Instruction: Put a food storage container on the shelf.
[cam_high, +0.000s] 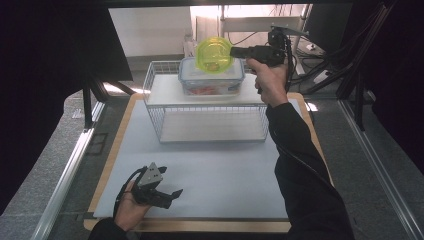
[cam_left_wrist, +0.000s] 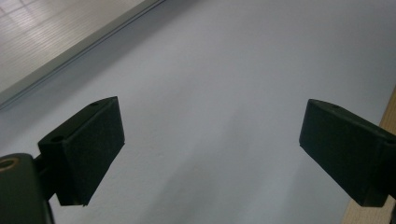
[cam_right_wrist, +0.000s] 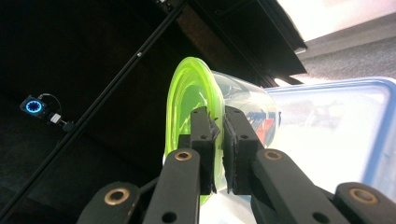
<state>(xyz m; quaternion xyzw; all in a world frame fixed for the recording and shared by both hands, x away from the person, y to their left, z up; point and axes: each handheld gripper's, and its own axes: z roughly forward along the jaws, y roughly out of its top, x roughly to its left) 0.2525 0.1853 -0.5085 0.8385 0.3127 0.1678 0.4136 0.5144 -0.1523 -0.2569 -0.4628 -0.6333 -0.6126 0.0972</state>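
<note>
Step in hand: placing the round container with the yellow-green translucent lid (cam_high: 214, 54) onto the clear rectangular storage box with the blue-rimmed lid (cam_high: 211, 77), judging by where it hangs.
Container's place: tipped on its side in the air at 12 o'clock on the table, just above the box; whether it touches the box lid I cannot tell.
Right gripper (cam_right_wrist: 218, 154): jaws clenched on the lid's rim, one pad inside, one outside; the clear body points toward the box.
Left gripper (cam_high: 165, 196): jaws spread wide with nothing between them, low over the pale blue mat (cam_high: 220, 175) at 7 o'clock.
Box's place: on the top shelf of the white wire rack (cam_high: 210, 107), toward the rack's 1 o'clock corner.
Doing it well: turn the wrist until the container's base faces down before lowering; a thin rim pinch lets the load swing, so move slowly.
Aim: centre it on the box lid, away from the raised blue edge.
Release: part the jaws once the base sits flat, then draw straight back.
Risk: the box may slide on the shelf if pushed sideways.
</note>
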